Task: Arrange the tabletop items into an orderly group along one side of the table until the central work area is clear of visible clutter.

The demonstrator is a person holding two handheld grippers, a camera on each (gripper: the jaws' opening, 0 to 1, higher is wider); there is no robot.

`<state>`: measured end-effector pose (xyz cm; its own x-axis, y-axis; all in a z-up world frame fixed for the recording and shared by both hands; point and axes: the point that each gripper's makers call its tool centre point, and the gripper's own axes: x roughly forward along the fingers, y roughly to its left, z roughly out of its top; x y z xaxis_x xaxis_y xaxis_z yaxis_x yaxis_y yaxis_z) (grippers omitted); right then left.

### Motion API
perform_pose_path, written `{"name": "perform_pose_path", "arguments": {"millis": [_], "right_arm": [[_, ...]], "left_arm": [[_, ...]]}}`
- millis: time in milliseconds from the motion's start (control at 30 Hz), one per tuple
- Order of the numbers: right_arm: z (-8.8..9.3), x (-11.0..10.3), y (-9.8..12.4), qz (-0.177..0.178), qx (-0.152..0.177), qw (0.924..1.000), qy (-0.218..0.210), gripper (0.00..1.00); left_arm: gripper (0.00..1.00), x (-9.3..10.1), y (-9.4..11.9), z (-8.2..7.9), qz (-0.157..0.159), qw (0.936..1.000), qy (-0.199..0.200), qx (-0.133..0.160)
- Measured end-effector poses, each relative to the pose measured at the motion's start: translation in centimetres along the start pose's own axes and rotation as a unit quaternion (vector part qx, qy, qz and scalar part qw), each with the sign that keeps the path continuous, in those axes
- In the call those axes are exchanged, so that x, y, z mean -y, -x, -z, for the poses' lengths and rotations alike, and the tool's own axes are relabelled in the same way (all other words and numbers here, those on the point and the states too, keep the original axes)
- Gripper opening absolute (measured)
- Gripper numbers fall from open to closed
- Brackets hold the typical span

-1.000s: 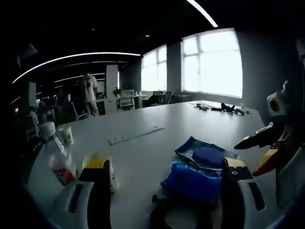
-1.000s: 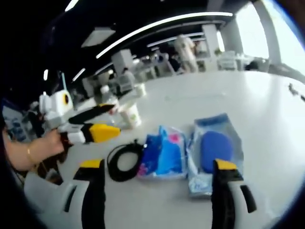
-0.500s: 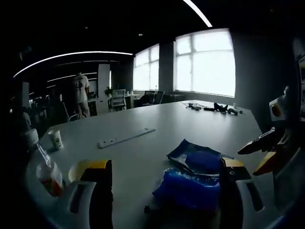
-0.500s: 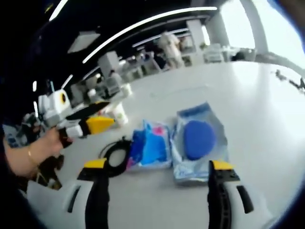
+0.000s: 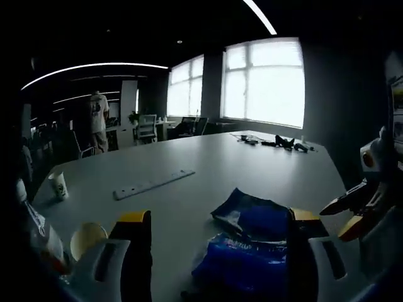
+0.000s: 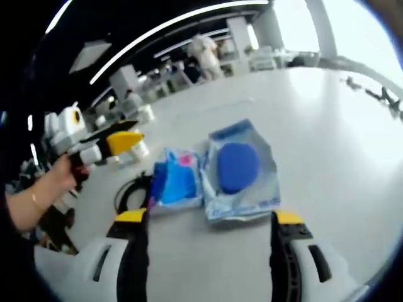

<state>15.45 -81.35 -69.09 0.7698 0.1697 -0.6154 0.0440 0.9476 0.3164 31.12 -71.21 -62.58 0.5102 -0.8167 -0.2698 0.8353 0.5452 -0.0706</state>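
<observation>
Two blue packets (image 6: 217, 175) lie side by side on the pale bench (image 6: 327, 145), a black cable coil (image 6: 129, 192) just beside them, while the right gripper (image 6: 204, 236) and left gripper (image 5: 217, 236) hover with jaws wide, holding nothing.

In the right gripper view, two packets (image 6: 179, 182) (image 6: 239, 171) lie side by side on the table (image 6: 327, 145), a coiled cable (image 6: 129, 192) left of them.

No text can be read. The nearer blue packet (image 5: 252, 267) carries a line of pale print in the left gripper view, too blurred to make out. The bottle (image 5: 39, 236) at the table's edge has a red-and-white label, its lettering also unreadable.
</observation>
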Motion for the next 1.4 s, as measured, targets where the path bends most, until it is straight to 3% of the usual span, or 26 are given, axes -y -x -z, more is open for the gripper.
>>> {"name": "perform_pose_path", "arguments": {"millis": [433, 867, 1067, 1400], "right_arm": [[1.0, 2.0, -0.4, 0.041, -0.020, 0.9972, -0.059, 0.62], [1.8, 2.3, -1.4, 0.051, -0.036, 0.9930, -0.101, 0.52], [2.0, 1.9, -2.0, 0.044, -0.041, 0.9919, -0.111, 0.48], [2.0, 2.3, -2.4, 0.046, -0.040, 0.9895, -0.131, 0.44]], "left_arm": [[0.72, 0.8, -3.2, 1.0, 0.042, 0.9980, -0.025, -0.040], [0.64, -0.3, -6.4, 1.9, 0.038, 0.9961, -0.039, -0.069], [0.59, 0.3, -7.7, 2.2, 0.043, 0.9947, -0.047, -0.081], [0.52, 0.6, -10.6, 3.5, 0.062, 0.9857, -0.095, -0.125]]}}
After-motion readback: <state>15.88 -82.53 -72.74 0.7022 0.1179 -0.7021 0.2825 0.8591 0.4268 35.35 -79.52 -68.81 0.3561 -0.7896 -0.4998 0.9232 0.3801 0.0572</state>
